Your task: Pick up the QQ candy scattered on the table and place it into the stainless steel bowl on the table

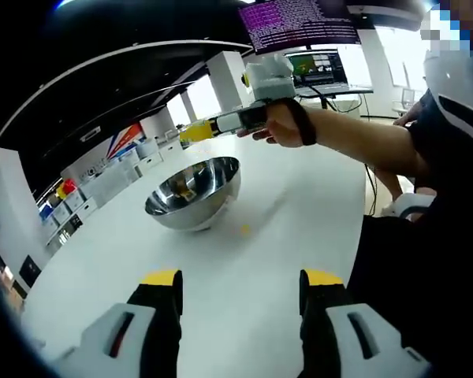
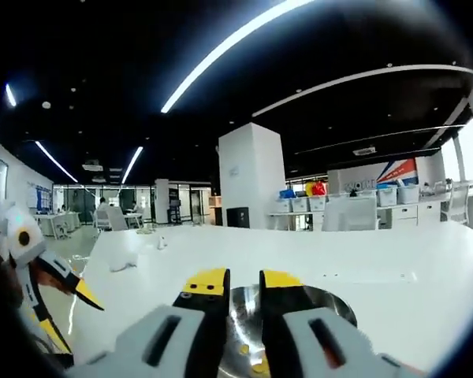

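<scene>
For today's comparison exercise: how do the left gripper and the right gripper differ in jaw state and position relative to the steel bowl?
The left gripper has its jaws spread wide apart; the right gripper has its jaws nearly closed, with only a narrow gap. The left gripper sits back from the stainless steel bowl, low over the white table; the right gripper is held above the bowl. Both have yellow-tipped black jaws.

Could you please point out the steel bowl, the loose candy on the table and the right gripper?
Bowl (image 1: pixel 191 206), left gripper view: its outer wall.
Candy (image 1: pixel 244 229), left gripper view: its middle.
Right gripper (image 2: pixel 243 285), right gripper view: between its fingertips.
</scene>
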The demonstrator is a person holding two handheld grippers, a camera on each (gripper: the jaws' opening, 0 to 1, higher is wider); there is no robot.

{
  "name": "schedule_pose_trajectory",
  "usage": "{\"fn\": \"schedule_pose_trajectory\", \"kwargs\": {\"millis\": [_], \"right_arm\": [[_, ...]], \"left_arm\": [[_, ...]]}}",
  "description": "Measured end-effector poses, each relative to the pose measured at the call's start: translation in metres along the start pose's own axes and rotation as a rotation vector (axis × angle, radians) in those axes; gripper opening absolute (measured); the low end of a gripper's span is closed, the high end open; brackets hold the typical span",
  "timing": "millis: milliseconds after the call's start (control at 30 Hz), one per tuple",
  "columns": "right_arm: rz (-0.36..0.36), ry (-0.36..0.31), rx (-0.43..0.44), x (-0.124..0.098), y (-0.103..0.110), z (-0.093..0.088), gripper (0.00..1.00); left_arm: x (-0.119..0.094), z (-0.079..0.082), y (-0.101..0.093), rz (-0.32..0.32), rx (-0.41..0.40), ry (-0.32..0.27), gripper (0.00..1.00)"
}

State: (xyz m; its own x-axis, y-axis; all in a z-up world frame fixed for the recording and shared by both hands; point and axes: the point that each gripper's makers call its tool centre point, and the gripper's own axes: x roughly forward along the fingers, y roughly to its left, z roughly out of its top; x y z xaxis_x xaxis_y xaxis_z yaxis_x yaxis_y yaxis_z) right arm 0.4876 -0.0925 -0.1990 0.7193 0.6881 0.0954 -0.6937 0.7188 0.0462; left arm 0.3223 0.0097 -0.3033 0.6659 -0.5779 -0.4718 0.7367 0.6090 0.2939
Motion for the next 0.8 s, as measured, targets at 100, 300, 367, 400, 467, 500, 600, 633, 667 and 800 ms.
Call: {"fn": "schedule_pose_trajectory", "kwargs": {"millis": [100, 300, 367, 400, 467, 500, 600, 633, 667, 800], "right_arm": [[0.010, -0.030, -0.009, -0.008, 0.006, 0.015, 0.14], [0.041, -0.088, -0.021, -0.028, 0.028, 0.041, 0.14], [0.063, -0.110, -0.023, -0.035, 0.039, 0.049, 0.14], [0.075, -0.115, -0.024, -0.038, 0.044, 0.051, 0.14], [0.094, -0.118, -0.029, -0.043, 0.053, 0.053, 0.14], [0.125, -0.106, -0.029, -0.047, 0.061, 0.051, 0.14], [0.214, -0.043, 0.023, -0.055, 0.079, 0.038, 0.14], [0.233, -0.024, 0.039, -0.058, 0.083, 0.033, 0.14], [0.244, -0.010, 0.043, -0.061, 0.085, 0.027, 0.14], [0.245, 0.079, 0.025, -0.068, 0.085, -0.004, 0.14]], "left_arm": [[0.000, 0.001, 0.000, -0.001, 0.003, -0.001, 0.60], [0.000, 0.001, -0.001, -0.002, 0.004, -0.001, 0.60], [0.000, 0.001, -0.001, -0.002, 0.003, -0.001, 0.60], [0.001, 0.001, -0.001, -0.002, 0.003, -0.001, 0.60], [0.000, 0.002, -0.001, -0.002, 0.003, -0.001, 0.60], [0.000, 0.002, -0.002, -0.003, 0.004, -0.001, 0.60], [0.000, 0.002, -0.002, -0.004, 0.005, -0.002, 0.60], [0.000, 0.002, -0.002, -0.005, 0.005, -0.002, 0.60], [0.000, 0.001, -0.002, -0.005, 0.005, -0.001, 0.60], [0.000, 0.001, -0.002, -0.005, 0.003, -0.003, 0.60]]}}
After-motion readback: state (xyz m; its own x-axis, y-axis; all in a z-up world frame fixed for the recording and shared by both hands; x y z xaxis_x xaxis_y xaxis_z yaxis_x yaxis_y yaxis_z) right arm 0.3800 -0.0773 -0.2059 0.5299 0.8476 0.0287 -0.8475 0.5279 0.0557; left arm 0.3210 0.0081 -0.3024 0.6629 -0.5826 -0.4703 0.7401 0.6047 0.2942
